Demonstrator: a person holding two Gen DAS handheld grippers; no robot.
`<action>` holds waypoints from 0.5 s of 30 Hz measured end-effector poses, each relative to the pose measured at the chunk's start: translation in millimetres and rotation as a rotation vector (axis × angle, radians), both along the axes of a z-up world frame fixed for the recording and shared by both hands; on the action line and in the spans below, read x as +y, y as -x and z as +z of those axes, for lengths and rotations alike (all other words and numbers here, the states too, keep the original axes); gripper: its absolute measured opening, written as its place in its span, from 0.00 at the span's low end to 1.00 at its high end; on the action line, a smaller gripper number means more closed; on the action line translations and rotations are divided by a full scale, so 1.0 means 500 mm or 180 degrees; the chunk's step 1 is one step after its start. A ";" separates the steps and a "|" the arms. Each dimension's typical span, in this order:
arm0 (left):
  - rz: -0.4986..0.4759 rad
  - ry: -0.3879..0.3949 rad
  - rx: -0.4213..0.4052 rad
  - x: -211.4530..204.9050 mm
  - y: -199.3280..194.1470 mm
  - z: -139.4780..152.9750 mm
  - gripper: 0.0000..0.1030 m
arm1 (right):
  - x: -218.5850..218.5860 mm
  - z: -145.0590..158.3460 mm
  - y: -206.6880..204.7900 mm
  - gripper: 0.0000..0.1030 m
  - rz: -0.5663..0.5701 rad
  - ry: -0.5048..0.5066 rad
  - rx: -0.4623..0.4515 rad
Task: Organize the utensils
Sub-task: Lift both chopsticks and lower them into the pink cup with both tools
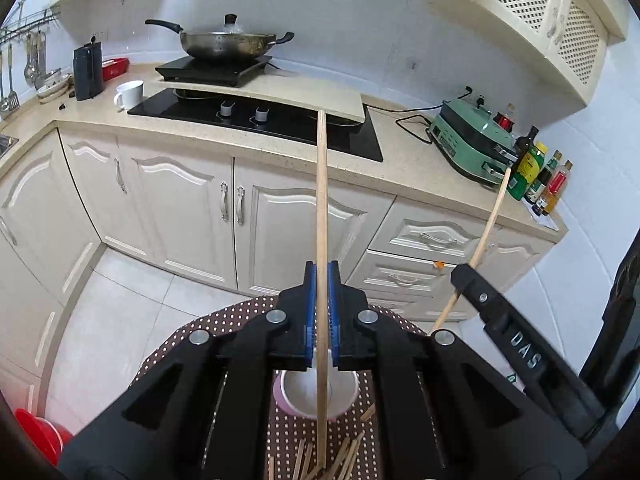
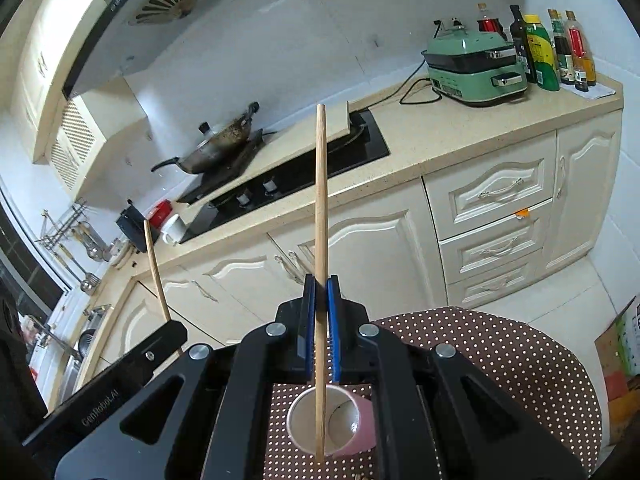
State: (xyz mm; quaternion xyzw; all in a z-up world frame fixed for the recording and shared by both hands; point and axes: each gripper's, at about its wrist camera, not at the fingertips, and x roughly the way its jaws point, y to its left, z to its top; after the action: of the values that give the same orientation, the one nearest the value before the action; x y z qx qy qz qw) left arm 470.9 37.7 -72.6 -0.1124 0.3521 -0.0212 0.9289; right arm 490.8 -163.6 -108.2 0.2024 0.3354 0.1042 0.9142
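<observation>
My left gripper [image 1: 321, 280] is shut on a long wooden chopstick [image 1: 321, 216] that stands nearly upright between its blue pads. Below it a pink cup [image 1: 318, 396] with a white inside sits on a brown dotted table [image 1: 248, 316]. Several loose chopsticks [image 1: 344, 458] lie in front of the cup. My right gripper [image 2: 321, 286] is shut on a second upright chopstick [image 2: 320, 216], whose lower end hangs over the same pink cup [image 2: 362, 436]. Each gripper shows in the other's view, the right one [image 1: 460, 274] at the right, the left one [image 2: 176, 326] at the left.
Beyond the table [image 2: 500, 344] runs a beige counter [image 1: 404, 148] with a black hob [image 1: 256, 116], a wok [image 1: 226, 42], a white mug [image 1: 130, 94], a green appliance [image 2: 476, 64] and several bottles [image 2: 552, 52]. Cream cabinet doors and tiled floor [image 1: 120, 312] lie between. A red bin [image 1: 38, 432] stands at bottom left.
</observation>
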 end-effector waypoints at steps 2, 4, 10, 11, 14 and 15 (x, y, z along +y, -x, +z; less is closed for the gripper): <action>0.0009 0.0003 -0.0007 0.003 -0.019 -0.010 0.06 | 0.007 -0.012 -0.012 0.05 0.0002 0.0038 0.0020; 0.0019 0.0035 -0.0003 0.008 -0.034 -0.020 0.06 | 0.010 -0.023 -0.021 0.05 -0.0001 0.0065 0.0044; 0.0014 0.0099 -0.0038 0.011 -0.078 -0.051 0.06 | 0.020 -0.056 -0.036 0.05 0.0011 0.0124 0.0132; 0.0002 0.0081 -0.0065 0.010 -0.082 -0.058 0.06 | 0.021 -0.063 -0.037 0.05 0.0019 0.0140 0.0151; -0.0001 -0.0018 -0.0107 0.006 -0.087 -0.079 0.06 | 0.027 -0.083 -0.036 0.05 0.0045 0.0191 0.0202; -0.0010 -0.0035 -0.0108 0.006 -0.088 -0.087 0.06 | 0.029 -0.090 -0.036 0.05 0.0049 0.0204 0.0226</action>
State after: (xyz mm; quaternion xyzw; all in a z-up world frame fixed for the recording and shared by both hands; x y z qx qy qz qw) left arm 514.9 40.5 -116.1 -0.1062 0.3366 -0.0227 0.9354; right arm 509.0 -149.3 -153.1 0.1739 0.3723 0.0931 0.9069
